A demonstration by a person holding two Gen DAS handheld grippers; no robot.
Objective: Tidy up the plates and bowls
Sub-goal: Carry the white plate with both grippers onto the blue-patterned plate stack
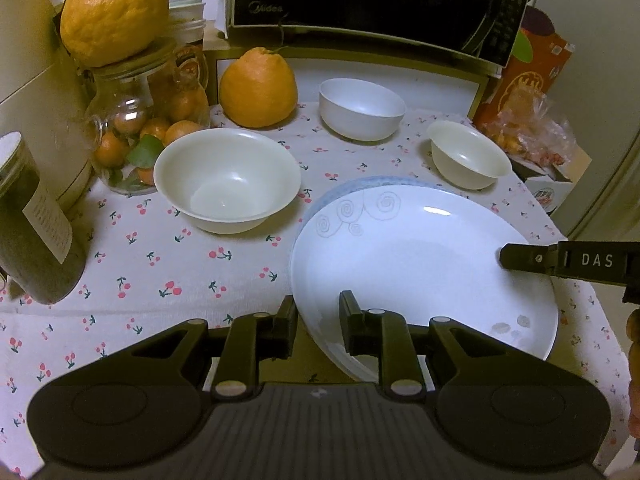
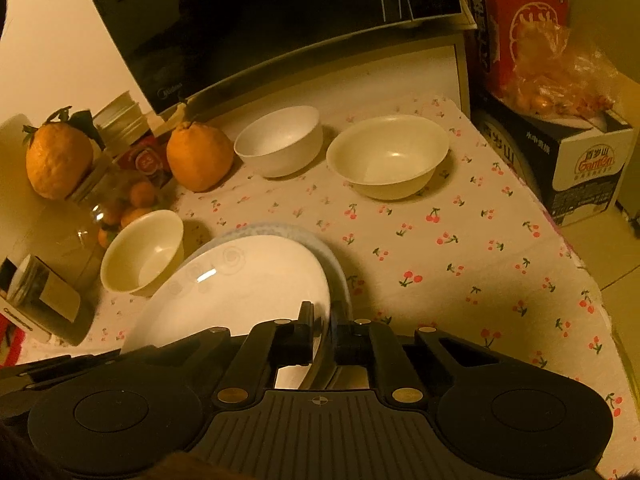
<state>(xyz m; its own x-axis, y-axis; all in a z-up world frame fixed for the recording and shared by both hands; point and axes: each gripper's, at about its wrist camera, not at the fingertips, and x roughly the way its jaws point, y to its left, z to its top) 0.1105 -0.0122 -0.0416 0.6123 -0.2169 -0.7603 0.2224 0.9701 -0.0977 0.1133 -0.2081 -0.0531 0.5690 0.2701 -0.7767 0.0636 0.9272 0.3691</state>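
Observation:
A white plate with grey swirls (image 1: 420,264) lies on a blue-rimmed plate (image 1: 360,186) on the cherry-print cloth. My left gripper (image 1: 318,320) straddles the top plate's near-left rim with a gap between the fingers. My right gripper (image 2: 322,332) is shut on the white plate's rim (image 2: 240,288); its finger shows at the right in the left wrist view (image 1: 528,258). Three bowls stand behind: a cream bowl on the left (image 1: 226,178), a white bowl at the back (image 1: 362,108), a small cream bowl on the right (image 1: 466,154).
A microwave (image 1: 372,0) stands at the back. Large oranges (image 1: 258,86), a glass jar of small oranges (image 1: 128,136) and a dark jar (image 1: 32,224) line the left. Boxes and a bag of fruit (image 1: 532,128) sit at the right, by the table edge (image 2: 580,256).

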